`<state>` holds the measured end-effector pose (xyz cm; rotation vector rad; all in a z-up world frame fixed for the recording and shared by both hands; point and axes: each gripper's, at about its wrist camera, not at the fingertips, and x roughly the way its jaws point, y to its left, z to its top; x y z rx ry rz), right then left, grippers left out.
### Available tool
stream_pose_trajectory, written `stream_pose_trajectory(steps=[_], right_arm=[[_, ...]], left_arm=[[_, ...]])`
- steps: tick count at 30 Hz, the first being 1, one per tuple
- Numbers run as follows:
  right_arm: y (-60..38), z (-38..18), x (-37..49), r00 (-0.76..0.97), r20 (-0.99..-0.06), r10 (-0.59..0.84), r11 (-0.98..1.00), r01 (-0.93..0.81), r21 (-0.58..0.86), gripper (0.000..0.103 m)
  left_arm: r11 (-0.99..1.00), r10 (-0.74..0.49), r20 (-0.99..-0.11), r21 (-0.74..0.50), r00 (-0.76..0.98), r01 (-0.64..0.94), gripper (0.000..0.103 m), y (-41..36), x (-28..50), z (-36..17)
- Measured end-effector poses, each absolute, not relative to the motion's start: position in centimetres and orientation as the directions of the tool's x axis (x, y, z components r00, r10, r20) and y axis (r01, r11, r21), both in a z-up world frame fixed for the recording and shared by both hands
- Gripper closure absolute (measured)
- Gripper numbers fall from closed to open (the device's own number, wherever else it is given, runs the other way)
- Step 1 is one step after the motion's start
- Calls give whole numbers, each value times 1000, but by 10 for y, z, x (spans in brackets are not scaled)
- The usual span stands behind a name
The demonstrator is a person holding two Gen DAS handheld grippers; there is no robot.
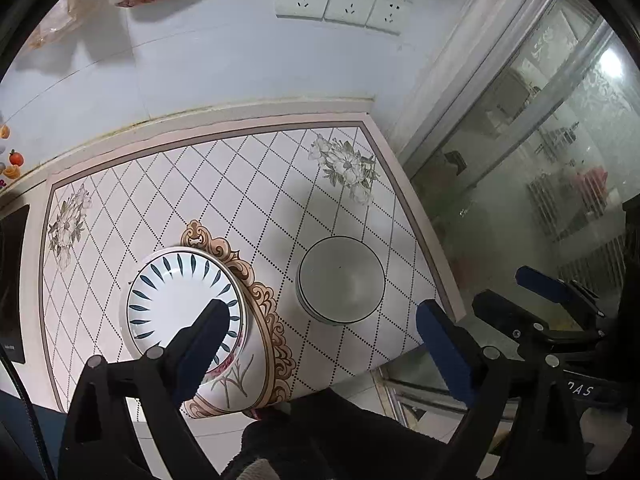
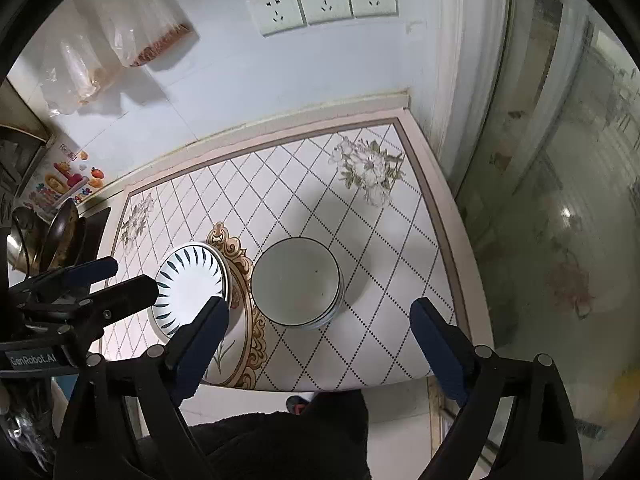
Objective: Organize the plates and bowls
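A stack of white plates (image 1: 176, 304) (image 2: 188, 286) with dark blue leaf strokes round the rim sits on the patterned counter (image 1: 280, 184) (image 2: 320, 184). Just to its right stands a stack of plain pale bowls (image 1: 340, 276) (image 2: 296, 276) with thin dark rims. My left gripper (image 1: 322, 312) hangs above both stacks, open, nothing between its fingers; its left finger (image 1: 204, 336) overlaps the plates in view. Over the bowls, my right gripper (image 2: 319, 307) is also open and empty. Each gripper shows at the edge of the other's view.
Three wall sockets (image 1: 340, 2) (image 2: 324, 0) and hanging plastic bags (image 2: 140, 28) are on the tiled wall behind. A glass door (image 1: 540, 160) borders the counter's right edge. Pans (image 2: 52, 240) stand at the far left. A person's dark clothing (image 2: 280, 440) is below the counter's front edge.
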<state>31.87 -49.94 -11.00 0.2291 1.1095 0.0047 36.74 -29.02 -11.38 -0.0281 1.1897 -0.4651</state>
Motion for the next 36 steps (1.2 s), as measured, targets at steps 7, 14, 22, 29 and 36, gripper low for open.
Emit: stream_pose_trajectory(steps=[7,14,22,29,36], right_arm=[[-502,-116,326,447,-882,150,969,109,220,7],[-514,-173,353,388,-871,302,919,125,375,7],[-530,-270,382,264,-841,472,826,200,527,7],[-537,-344,391,186,-788,587,740,270,616,7],[-534,-389,396,181,-710,680,646,309,698,7]], left_arm=[[911,-359,-888,-264,289,318,7,-293,376,-126],[936,-291,-931,-229,222,269,7,-307,413,-187],[938,-286,-957,-270,46,217,9,-325,450,-265],[919,-338,-937,-350,-92,183,16,-340,465,-313],[892,-394,-905,-419,-161,168,20,-349,460,-340]])
